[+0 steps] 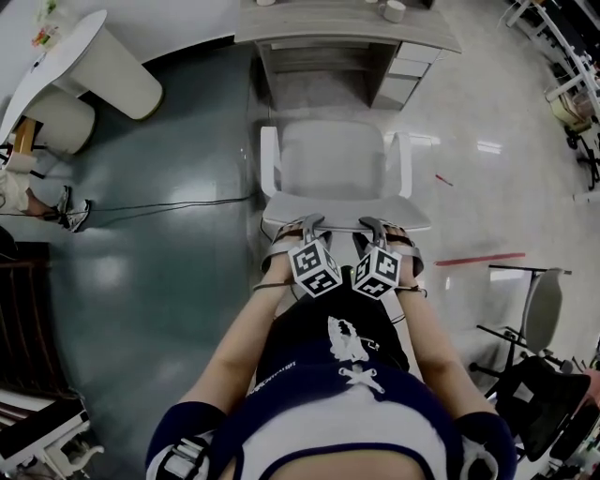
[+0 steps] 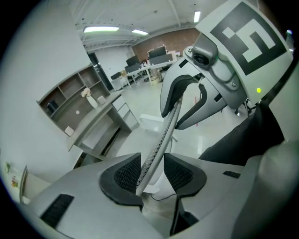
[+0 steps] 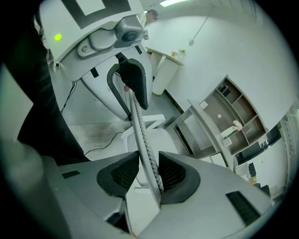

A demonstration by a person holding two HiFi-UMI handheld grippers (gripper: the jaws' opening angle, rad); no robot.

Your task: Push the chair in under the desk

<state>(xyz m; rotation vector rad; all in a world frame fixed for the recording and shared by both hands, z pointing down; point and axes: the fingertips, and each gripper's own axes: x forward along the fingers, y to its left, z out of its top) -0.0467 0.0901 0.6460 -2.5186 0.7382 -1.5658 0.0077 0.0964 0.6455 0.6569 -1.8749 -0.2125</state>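
The white chair stands in front of the grey desk, its seat facing the knee space. Both grippers sit at the top edge of its mesh backrest. My left gripper straddles the backrest edge. The edge leans on the left pad, and a gap shows at the other pad. My right gripper also has the edge between its jaws. There it lies against the right pad, clear of the left one. Both grippers stand open around it.
A round white table and a seated person are at the far left. A cable runs across the dark floor to the chair. A black chair stands at the right, with red tape on the floor. Wall shelves rise above the desk.
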